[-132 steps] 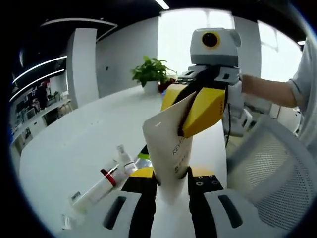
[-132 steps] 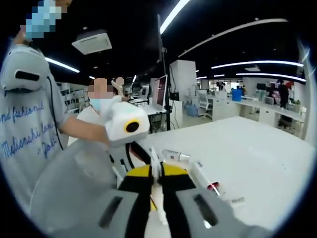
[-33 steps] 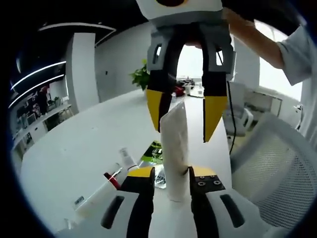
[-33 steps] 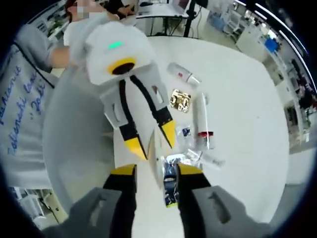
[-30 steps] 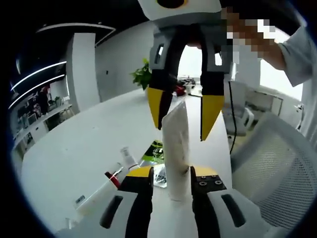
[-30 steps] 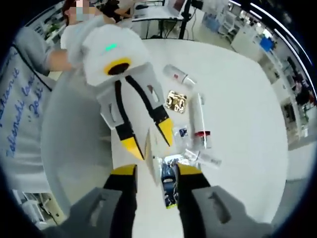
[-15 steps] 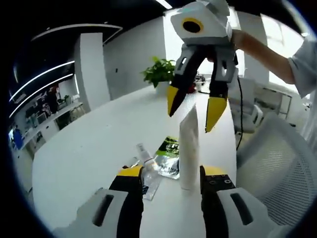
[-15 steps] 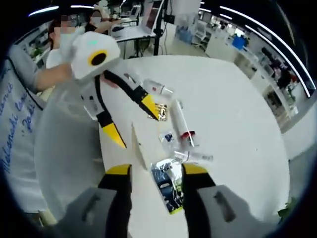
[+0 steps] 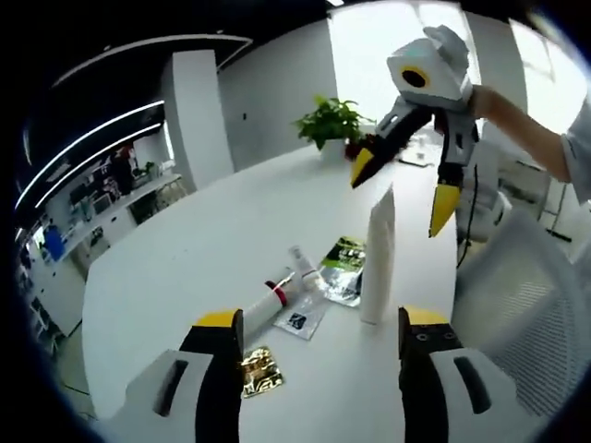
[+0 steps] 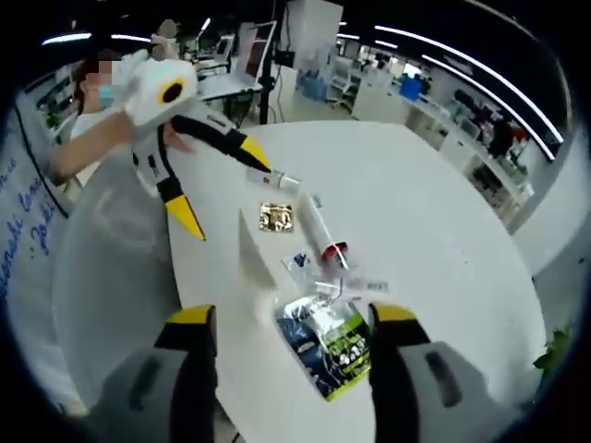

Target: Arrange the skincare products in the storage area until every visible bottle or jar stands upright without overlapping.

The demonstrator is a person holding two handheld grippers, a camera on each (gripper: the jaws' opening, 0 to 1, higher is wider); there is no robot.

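We see the left tool [image 9: 320, 341] with its jaws wide apart and nothing between them, low over the white desk [image 9: 203, 249]. In the right gripper view the same tool [image 10: 214, 181] hangs in the air at the left, jaws spread. The right tool [image 10: 292, 337] is likewise spread and holds nothing; in the left gripper view it [image 9: 401, 189] hovers above the white tube [image 9: 378, 254], jaws parted to either side of the tube's flat top and not touching it.

The tube stands upright on its cap near the desk's edge, and shows as a thin white sliver [image 10: 248, 242] in the right gripper view. Beside it lie a green-and-black sachet [image 9: 343, 252], a silvery sachet [image 9: 345, 287], a small spray bottle [image 9: 302, 266] on its side, a long white tube with a red band [image 9: 263, 307], a small clear sachet [image 9: 299, 317] and a gold foil packet [image 9: 257, 366]. A potted plant [image 9: 333, 120] sits at the far end.
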